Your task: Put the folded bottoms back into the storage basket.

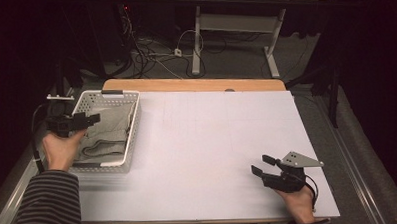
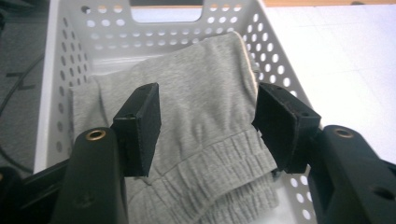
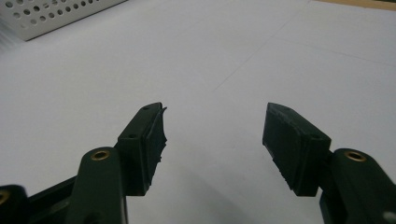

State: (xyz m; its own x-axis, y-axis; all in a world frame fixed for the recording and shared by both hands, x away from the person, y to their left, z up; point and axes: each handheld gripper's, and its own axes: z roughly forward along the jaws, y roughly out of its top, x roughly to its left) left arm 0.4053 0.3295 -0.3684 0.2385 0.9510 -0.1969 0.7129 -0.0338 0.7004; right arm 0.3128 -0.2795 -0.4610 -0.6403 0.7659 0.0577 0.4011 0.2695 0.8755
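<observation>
A white perforated basket (image 1: 131,137) stands at the table's left edge with a folded grey garment (image 1: 107,129) lying inside it. My left gripper (image 1: 93,117) hovers over the basket's left side, held by a hand in a striped sleeve. In the left gripper view its jaws stand open (image 2: 208,109) just above the grey garment (image 2: 201,65), pads apart and pressing on nothing. My right gripper (image 1: 260,165) rests near the table's front right corner. It is open (image 3: 215,128), with bare white tabletop between its fingers.
The white table (image 1: 212,131) stretches wide between basket and right gripper. The basket's corner (image 3: 51,14) shows far off in the right gripper view. A wooden strip runs along the far edge. Cables and another table's legs are on the floor beyond.
</observation>
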